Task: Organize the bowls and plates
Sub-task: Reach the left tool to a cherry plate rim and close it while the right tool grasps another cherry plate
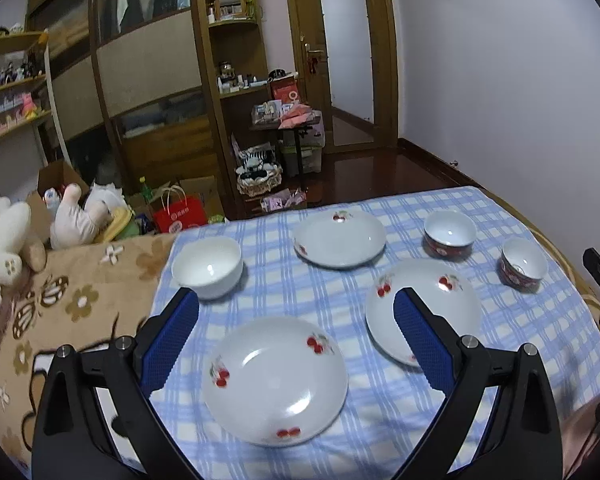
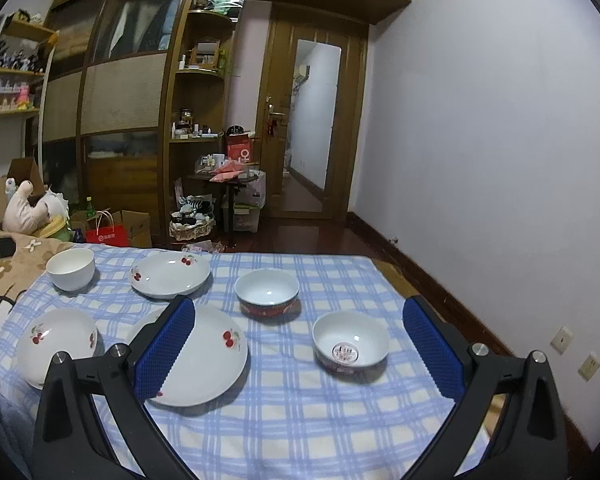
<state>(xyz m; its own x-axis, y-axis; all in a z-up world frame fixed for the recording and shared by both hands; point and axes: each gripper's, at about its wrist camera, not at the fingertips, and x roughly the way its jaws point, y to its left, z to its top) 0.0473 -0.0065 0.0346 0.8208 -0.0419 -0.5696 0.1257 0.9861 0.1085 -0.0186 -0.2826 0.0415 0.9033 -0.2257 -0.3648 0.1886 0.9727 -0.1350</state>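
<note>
Wooden wardrobes and shelves line the far side of this bedroom, with a glass-panelled wooden door [image 2: 312, 128] beside a plain pale wall. Closer in, a blue-and-white checked cloth [image 1: 300, 292] is spread over a bed, next to a tan flower-print blanket [image 1: 80, 304].

Six pieces of crockery sit apart on the cloth. Three shallow white plates with red cherry prints: the nearest cherry plate [image 1: 275, 380] lies between the left gripper's [image 1: 296, 320] blue-padded fingers [image 1: 168, 344] as seen from the left wrist, though the fingers hover over it without touching. A second cherry plate [image 1: 424, 312] is just to its right, partly behind the gripper's right finger, and a third cherry plate [image 1: 339, 238] lies farther back. A plain white bowl [image 1: 207, 266] stands at the back left, near the cloth's edge by the blanket.

Two white-lined bowls with dark red outsides stand on the right side: the farther red bowl [image 2: 267, 292] and the nearer red bowl with a round sticker inside [image 2: 351, 345]. The right gripper [image 2: 296, 332] hangs above the cloth with this nearer bowl framed between its fingers, well clear of both.

Both claws are spread wide and hold nothing.

Plush toys [image 1: 76, 216] and a red paper bag [image 1: 180, 214] clutter the floor beyond the bed.
</note>
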